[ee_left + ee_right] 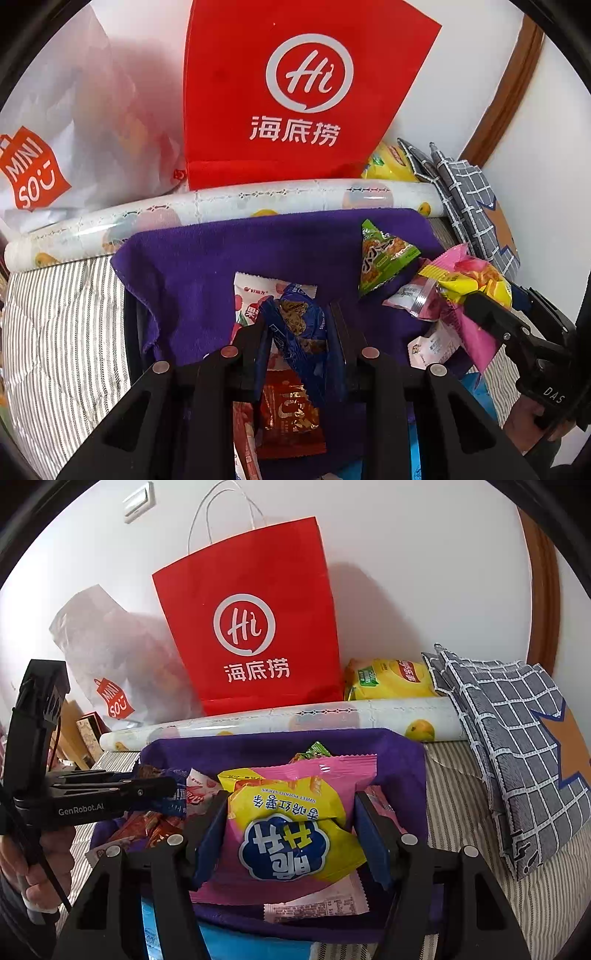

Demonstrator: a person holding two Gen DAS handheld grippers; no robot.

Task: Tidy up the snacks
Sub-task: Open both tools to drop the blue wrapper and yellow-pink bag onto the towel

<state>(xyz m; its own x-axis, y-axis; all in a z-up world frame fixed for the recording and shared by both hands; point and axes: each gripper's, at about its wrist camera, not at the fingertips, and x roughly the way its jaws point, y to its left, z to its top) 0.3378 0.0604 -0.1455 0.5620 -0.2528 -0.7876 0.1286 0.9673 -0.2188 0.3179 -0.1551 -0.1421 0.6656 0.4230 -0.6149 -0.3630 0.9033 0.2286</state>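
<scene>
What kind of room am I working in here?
Probably a bedroom: the purple cloth with the snacks lies on striped bedding, a checked pillow leans at the right, and shopping bags stand against the wall.

Your bed (pixel 491 897), striped grey-and-white cover. On it you have: a purple towel (pixel 192 266) spread in the middle; a rolled fruit-print sheet (pixel 229 206) along the towel's far edge; a grey checked cushion (pixel 517 738) to the right, tilted; a blue packet (pixel 236 945) at the near edge, partly under the towel.
</scene>
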